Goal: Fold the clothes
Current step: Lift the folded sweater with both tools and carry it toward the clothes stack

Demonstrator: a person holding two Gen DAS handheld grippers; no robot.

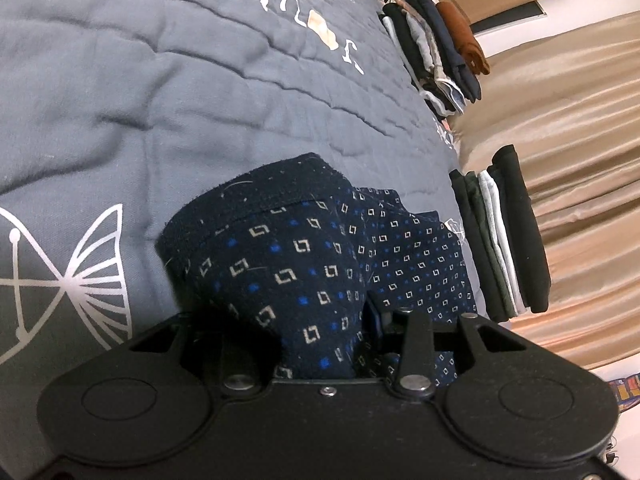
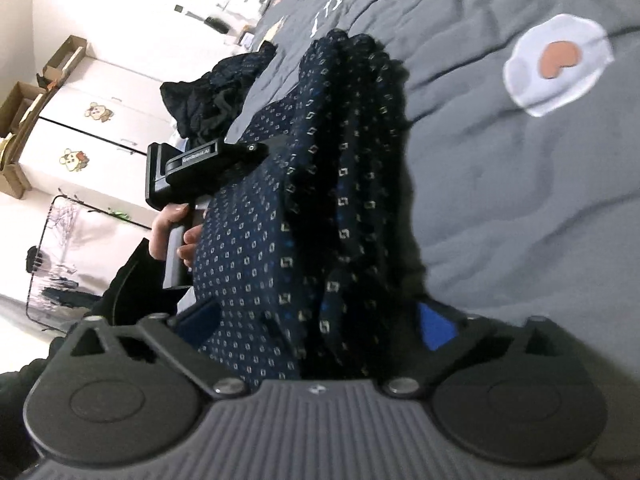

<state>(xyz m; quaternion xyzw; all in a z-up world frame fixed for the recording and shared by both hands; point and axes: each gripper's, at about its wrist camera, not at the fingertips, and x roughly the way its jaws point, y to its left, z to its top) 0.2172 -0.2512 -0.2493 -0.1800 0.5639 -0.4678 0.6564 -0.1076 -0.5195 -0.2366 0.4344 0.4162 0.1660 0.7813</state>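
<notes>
A dark navy garment (image 1: 304,256) with small white squares and blue dots lies bunched on the grey quilted bed (image 1: 160,80). My left gripper (image 1: 320,344) is shut on one edge of it; cloth hides the fingertips. My right gripper (image 2: 320,320) is shut on another bunched part of the same garment (image 2: 320,184), which drapes between the blue pads (image 2: 436,328). The left gripper (image 2: 192,168) and the hand holding it show in the right wrist view, at the garment's far side.
Two piles of folded clothes (image 1: 436,48) (image 1: 504,236) stand on the bed's edge beside a beige curtain (image 1: 580,160). A heap of dark unfolded clothes (image 2: 216,92) lies on the bed. White cabinets (image 2: 88,128) stand beyond.
</notes>
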